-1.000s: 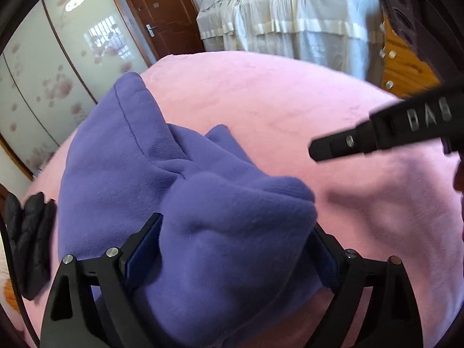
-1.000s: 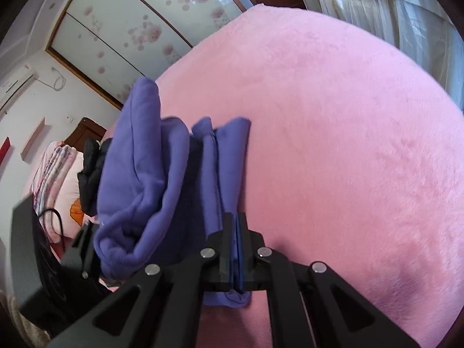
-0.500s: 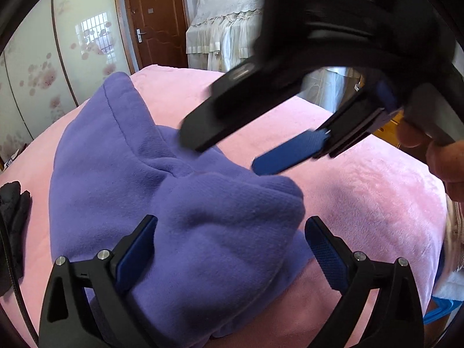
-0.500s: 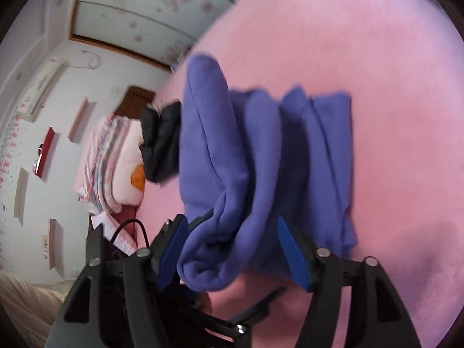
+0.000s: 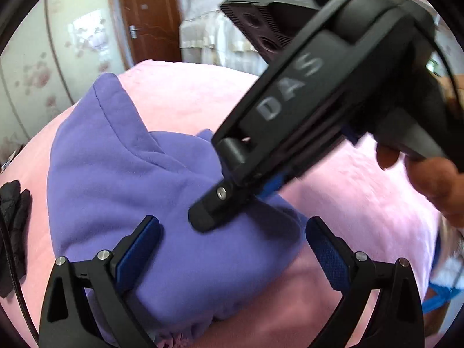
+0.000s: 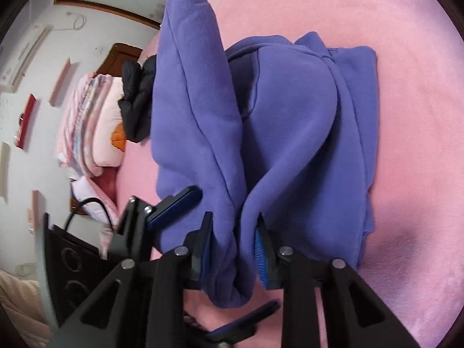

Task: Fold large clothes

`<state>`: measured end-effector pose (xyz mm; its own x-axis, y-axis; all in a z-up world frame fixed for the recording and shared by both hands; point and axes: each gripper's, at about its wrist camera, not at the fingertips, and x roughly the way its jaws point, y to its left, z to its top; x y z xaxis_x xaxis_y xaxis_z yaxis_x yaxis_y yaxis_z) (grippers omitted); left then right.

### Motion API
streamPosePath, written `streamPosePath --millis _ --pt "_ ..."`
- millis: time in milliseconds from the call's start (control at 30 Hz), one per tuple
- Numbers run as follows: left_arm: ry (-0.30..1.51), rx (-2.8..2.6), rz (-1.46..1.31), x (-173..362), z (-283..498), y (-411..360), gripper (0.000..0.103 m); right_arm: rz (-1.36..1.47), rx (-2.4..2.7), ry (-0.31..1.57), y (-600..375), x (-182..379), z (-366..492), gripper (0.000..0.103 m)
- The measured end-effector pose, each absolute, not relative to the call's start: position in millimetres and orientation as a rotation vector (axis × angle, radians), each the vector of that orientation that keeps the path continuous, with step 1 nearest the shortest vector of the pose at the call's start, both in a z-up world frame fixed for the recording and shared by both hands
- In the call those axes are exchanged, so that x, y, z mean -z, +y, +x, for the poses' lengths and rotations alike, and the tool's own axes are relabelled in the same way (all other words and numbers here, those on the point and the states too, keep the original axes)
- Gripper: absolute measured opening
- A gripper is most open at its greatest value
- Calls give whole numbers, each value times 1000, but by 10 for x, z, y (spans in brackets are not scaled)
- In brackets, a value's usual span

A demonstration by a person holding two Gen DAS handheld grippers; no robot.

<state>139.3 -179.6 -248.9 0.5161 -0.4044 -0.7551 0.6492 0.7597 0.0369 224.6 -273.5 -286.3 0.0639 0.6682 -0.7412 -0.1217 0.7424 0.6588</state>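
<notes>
A purple sweatshirt (image 5: 121, 179) lies folded in thick rolls on the pink blanket (image 5: 362, 208). My left gripper (image 5: 233, 226) stands open wide, straddling the near end of the bundle, its pads off the cloth. My right gripper (image 6: 233, 226) reaches in from the right, its jaws closing on a thick fold of the sweatshirt (image 6: 290, 121), and the blue pads press into the cloth on both sides. One of its fingers (image 5: 211, 208) rests on the fabric just ahead of my left gripper. A left finger (image 6: 177, 203) shows beside the fold.
A black garment (image 6: 136, 98) lies at the sweatshirt's far side, next to folded pink bedding (image 6: 95, 121). A hand (image 5: 435, 179) holds the right gripper. A brown door (image 5: 150, 14) and a covered piece of furniture (image 5: 208, 37) stand beyond the bed. Open pink blanket (image 6: 406, 145) lies to the right.
The right gripper let go of the thin edge, swung across to the thick fold, opened, and closed around it. The left gripper widened and drew back slightly from the bundle.
</notes>
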Motion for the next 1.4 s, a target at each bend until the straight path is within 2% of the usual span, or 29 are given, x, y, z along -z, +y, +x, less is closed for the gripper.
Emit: streamPosePath --millis 233,433,533,600,633,733,867,933,1067,1200,1267,1300,1333,1400 --pt "799 767 319 2104 1178 -1442 100 393 -525 1293 -2922 2598 2159 18" --pt "862 549 71 2050 1756 -752 100 373 -403 1320 -3075 2906 1979 19" --pt "902 413 -78 2190 2185 -485 91 388 -367 1298 -3071 3042 1958 19" --pt "936 357 -153 2346 2409 -385 76 405 -335 1281 -3084 3117 1926 19" --pt "958 331 -170 2448 2511 -343 73 408 -322 1276 -3088 3139 1905 19" --pt "992 298 -203 2653 2669 -415 73 397 -278 1248 -3082 3185 1841 19" --pt "980 253 -27 2804 2679 -573 73 417 -234 1227 -3078 3299 1815 19" --pt "1023 261 -34 2923 2722 -603 73 418 -219 1222 -3037 3381 1818 19" --pt "1051 280 -60 3069 2815 -603 79 447 -220 1189 -3018 3504 1806 19" --pt "1037 281 -57 3029 2800 -606 80 419 -239 1190 -3074 3327 1777 21" --pt "1030 270 -46 2976 2788 -572 81 370 -236 1189 -3082 3177 1730 28" --pt "1027 268 -35 2959 2834 -615 81 328 -214 1181 -3061 3064 1721 39" --pt "1019 259 -15 2911 2829 -612 82 293 -197 1154 -3094 2924 1700 42" --pt "1010 251 42 2807 2818 -628 82 267 -169 1079 -3161 2639 1712 42"
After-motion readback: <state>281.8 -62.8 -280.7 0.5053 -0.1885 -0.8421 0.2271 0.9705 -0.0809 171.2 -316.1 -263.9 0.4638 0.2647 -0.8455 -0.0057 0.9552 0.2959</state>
